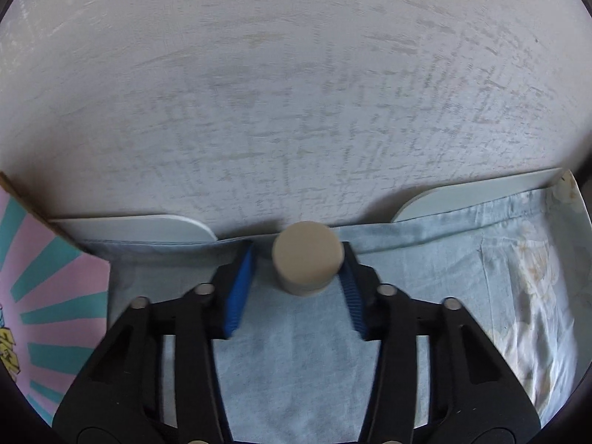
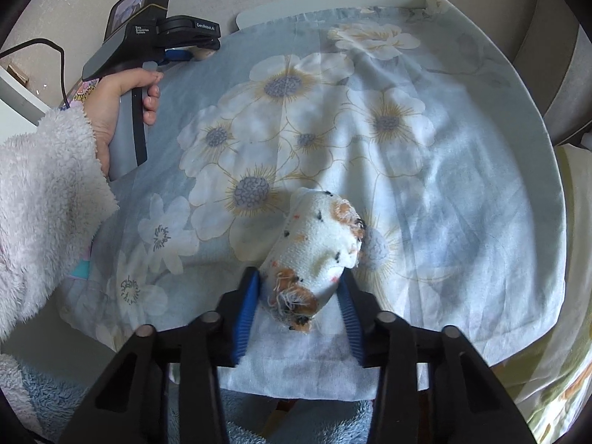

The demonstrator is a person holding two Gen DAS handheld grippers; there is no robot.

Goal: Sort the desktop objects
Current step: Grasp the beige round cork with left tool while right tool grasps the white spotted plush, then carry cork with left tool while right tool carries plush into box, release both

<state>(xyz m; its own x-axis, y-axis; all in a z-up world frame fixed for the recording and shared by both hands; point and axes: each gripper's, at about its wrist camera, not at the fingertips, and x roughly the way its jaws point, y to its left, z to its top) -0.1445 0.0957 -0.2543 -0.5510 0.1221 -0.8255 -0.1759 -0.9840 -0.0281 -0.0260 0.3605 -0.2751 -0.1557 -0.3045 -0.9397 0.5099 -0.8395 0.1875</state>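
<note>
A beige cylindrical cap-topped container [image 1: 308, 261] stands upright on the blue cloth-covered table. A rolled white sock speckled orange and black [image 2: 317, 255] lies tilted.

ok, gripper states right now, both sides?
Left gripper: beige cylinder between its fingers, touching the right pad only; grip cannot be told.
Right gripper: shut on the rolled sock.

- My left gripper [image 1: 298, 281] holds a round beige cap [image 1: 308, 259] at the far edge of the pale-blue floral cloth [image 1: 425, 296], by the wall.
- My right gripper [image 2: 300, 314] holds a rolled white speckled sock [image 2: 318, 248] above the cloth's near part.
</note>
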